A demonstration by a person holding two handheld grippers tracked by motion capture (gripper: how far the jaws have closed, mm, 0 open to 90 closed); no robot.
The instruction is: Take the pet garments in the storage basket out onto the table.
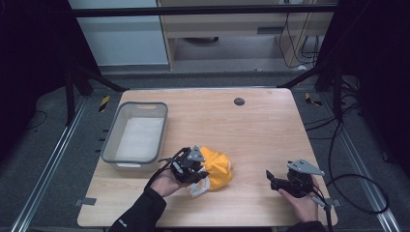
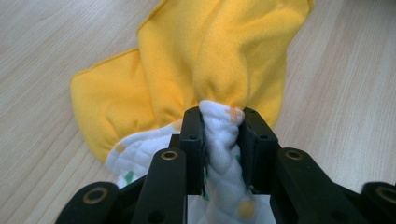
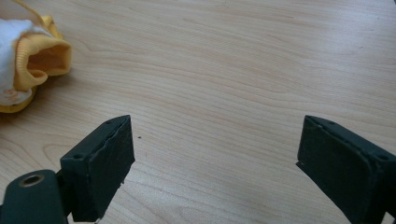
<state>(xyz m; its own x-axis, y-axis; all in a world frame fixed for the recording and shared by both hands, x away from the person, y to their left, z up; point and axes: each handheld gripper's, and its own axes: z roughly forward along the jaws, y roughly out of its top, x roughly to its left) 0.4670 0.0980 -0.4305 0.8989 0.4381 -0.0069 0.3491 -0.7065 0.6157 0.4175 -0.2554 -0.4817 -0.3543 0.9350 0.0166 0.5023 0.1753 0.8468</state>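
**Colours and patterns on the table**

We see a yellow cloth (image 1: 218, 166) whose white quilted lining carries orange and green spots. At nine o'clock from it, our left gripper (image 2: 220, 135) is black with a grey plate; at three o'clock, our right gripper (image 3: 215, 163) matches. The table (image 1: 261, 130) is pale wood grain with a dark round spot; the bin (image 1: 112, 140) at ten o'clock is translucent grey.

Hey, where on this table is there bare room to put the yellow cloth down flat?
The widest bare patch is the wood between the grey bin, the dark round spot and the right gripper. It is crowded at the near left, where the left gripper pinches the yellow cloth close beside the bin.
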